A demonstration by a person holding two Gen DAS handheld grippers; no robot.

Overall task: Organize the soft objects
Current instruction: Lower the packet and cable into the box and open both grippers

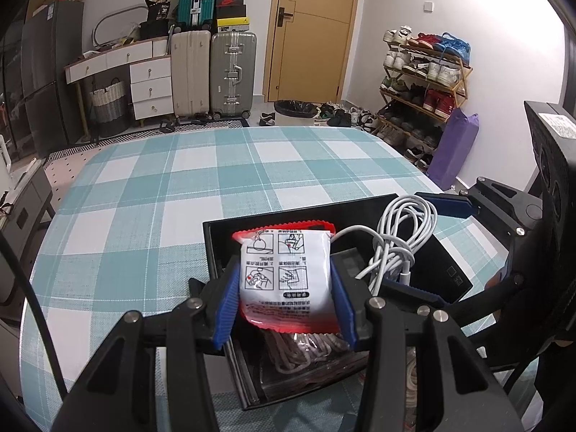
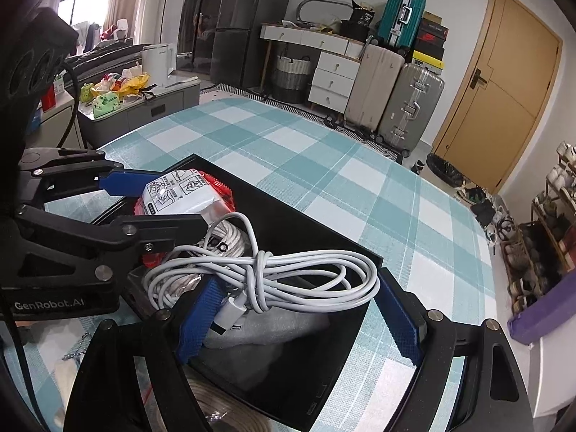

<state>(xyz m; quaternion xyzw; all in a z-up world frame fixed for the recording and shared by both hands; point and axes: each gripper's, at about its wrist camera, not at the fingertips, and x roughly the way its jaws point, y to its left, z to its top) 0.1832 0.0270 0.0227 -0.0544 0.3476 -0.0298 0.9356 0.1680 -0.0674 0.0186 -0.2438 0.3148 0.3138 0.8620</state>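
My left gripper [image 1: 286, 280] is shut on a white and red snack packet [image 1: 288, 277] and holds it over the black box [image 1: 216, 248]. The packet also shows in the right wrist view [image 2: 176, 196]. My right gripper [image 2: 298, 288] is wide apart around a coiled white cable [image 2: 273, 277] that hangs over the same box [image 2: 324, 230]; I cannot tell whether its pads [image 2: 201, 309] press the coil. The cable also shows in the left wrist view [image 1: 399, 237]. A bag of rope [image 1: 306, 352] lies in the box below the packet.
The box stands on a table with a teal and white checked cloth [image 1: 180, 194]. White rope [image 2: 230, 410] and a small chain [image 2: 77, 349] lie on the table near the box. Suitcases [image 1: 212, 72], a shoe rack [image 1: 421, 97] and a door stand beyond.
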